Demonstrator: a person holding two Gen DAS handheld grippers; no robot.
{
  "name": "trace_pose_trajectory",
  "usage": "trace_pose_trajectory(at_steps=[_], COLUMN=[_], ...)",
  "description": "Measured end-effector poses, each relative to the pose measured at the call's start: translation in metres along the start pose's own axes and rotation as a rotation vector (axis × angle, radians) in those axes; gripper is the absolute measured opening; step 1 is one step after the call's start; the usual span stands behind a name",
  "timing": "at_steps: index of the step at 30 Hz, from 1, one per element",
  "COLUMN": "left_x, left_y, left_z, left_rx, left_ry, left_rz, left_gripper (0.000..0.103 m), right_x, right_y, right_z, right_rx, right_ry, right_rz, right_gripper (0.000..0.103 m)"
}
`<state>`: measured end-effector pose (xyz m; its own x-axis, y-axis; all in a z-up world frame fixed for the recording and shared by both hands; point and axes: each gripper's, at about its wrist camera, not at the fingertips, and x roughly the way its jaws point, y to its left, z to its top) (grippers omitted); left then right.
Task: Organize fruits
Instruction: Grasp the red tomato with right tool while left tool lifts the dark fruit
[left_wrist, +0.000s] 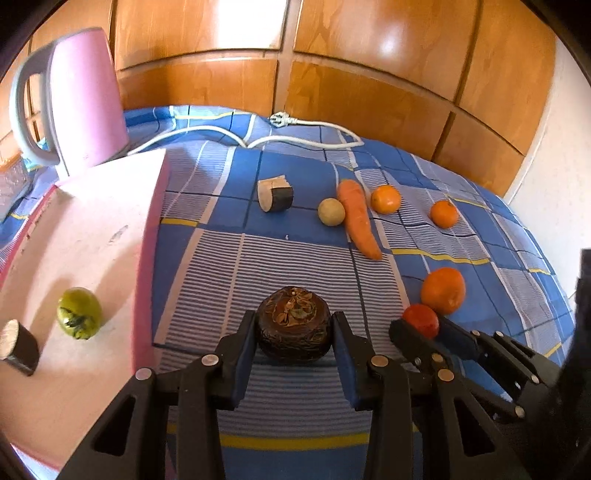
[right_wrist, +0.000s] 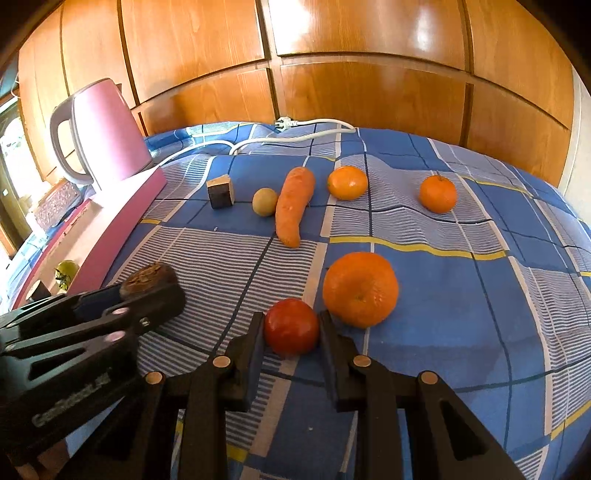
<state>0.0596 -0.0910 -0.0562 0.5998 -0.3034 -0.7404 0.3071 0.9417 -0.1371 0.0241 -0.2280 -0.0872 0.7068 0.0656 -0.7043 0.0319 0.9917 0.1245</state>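
My left gripper (left_wrist: 294, 328) is shut on a dark brown carved round box (left_wrist: 293, 326), which rests on the blue checked cloth (left_wrist: 295, 266). My right gripper (right_wrist: 291, 326) is shut on a red tomato (right_wrist: 291, 326), next to a large orange (right_wrist: 360, 290). Two smaller oranges (right_wrist: 347, 182) (right_wrist: 438, 194), a carrot (right_wrist: 293, 205) and a small yellowish fruit (right_wrist: 265, 201) lie farther back. A green fruit (left_wrist: 78, 313) sits in the pink box (left_wrist: 110, 206) at left.
A pink kettle (left_wrist: 85, 99) stands behind the pink box, its white cord (left_wrist: 306, 142) trailing along the back. A cut wood block (left_wrist: 275, 195) lies mid-table; another dark block (left_wrist: 18, 347) sits in the box. Wooden panels form the back wall.
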Motion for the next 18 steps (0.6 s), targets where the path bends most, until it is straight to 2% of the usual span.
trace_pose_trajectory(at_steps=[18], left_x=[-0.049], left_y=[0.009], left_z=[-0.008], left_rx=[-0.005], left_ry=[-0.062], left_rz=[-0.039], left_gripper=[0.040], right_x=[-0.022], right_y=[0.005], right_z=[-0.004], right_rx=[0.053], right_ry=[0.004], right_rz=[0.035], right_gripper=[0.027])
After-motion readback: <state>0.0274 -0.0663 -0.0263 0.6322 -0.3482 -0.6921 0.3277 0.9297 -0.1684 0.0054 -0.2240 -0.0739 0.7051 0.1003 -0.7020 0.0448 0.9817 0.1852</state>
